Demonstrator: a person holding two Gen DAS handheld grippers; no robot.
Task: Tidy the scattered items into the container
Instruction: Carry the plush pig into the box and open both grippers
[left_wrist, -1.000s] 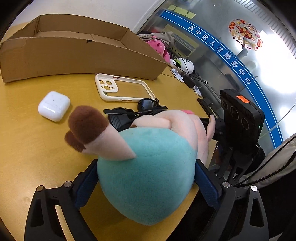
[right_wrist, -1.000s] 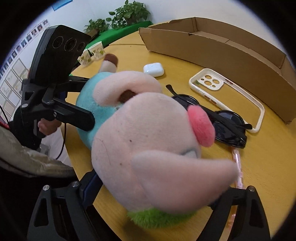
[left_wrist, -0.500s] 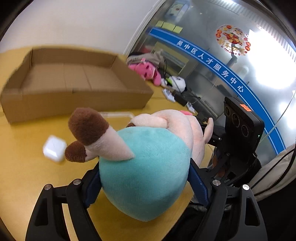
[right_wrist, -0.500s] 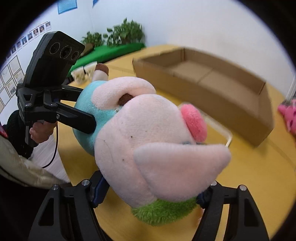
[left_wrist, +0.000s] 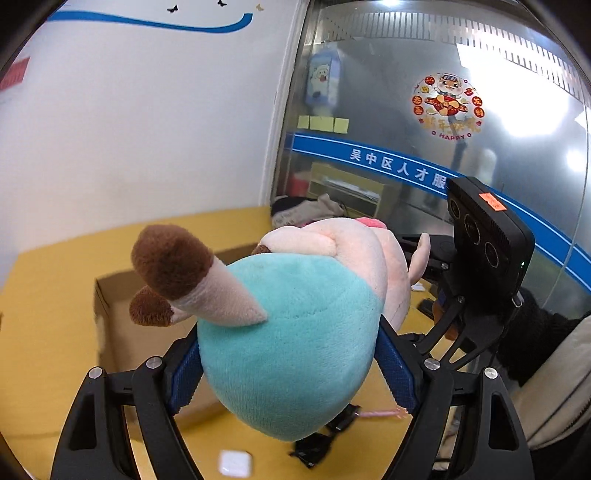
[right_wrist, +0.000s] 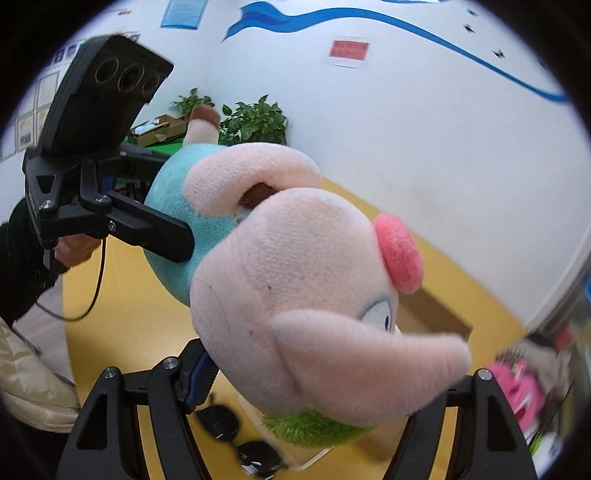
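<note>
A plush pig with a teal body (left_wrist: 291, 339) and a pink head (right_wrist: 306, 280) hangs in the air above the yellow table, held from both ends. My left gripper (left_wrist: 290, 365) is shut on the teal body, its blue pads (left_wrist: 184, 369) pressed into both sides. My right gripper (right_wrist: 321, 384) is shut on the pink head. The open cardboard box (left_wrist: 118, 332) lies on the table below and beyond the toy, partly hidden by it. In the right wrist view, the left gripper's finger (right_wrist: 155, 232) lies across the teal body.
Low on the table lie a white earbuds case (left_wrist: 236, 461), black sunglasses (right_wrist: 236, 439), a pink pen (left_wrist: 380, 413) and a white phone case (right_wrist: 299, 456). A pink toy (right_wrist: 517, 384) sits at the far right. A white wall and a glass partition stand behind.
Both grippers have risen with the plush pig, which left the table. The box and the small items have sunk low in both views, and the walls now fill the upper part.
</note>
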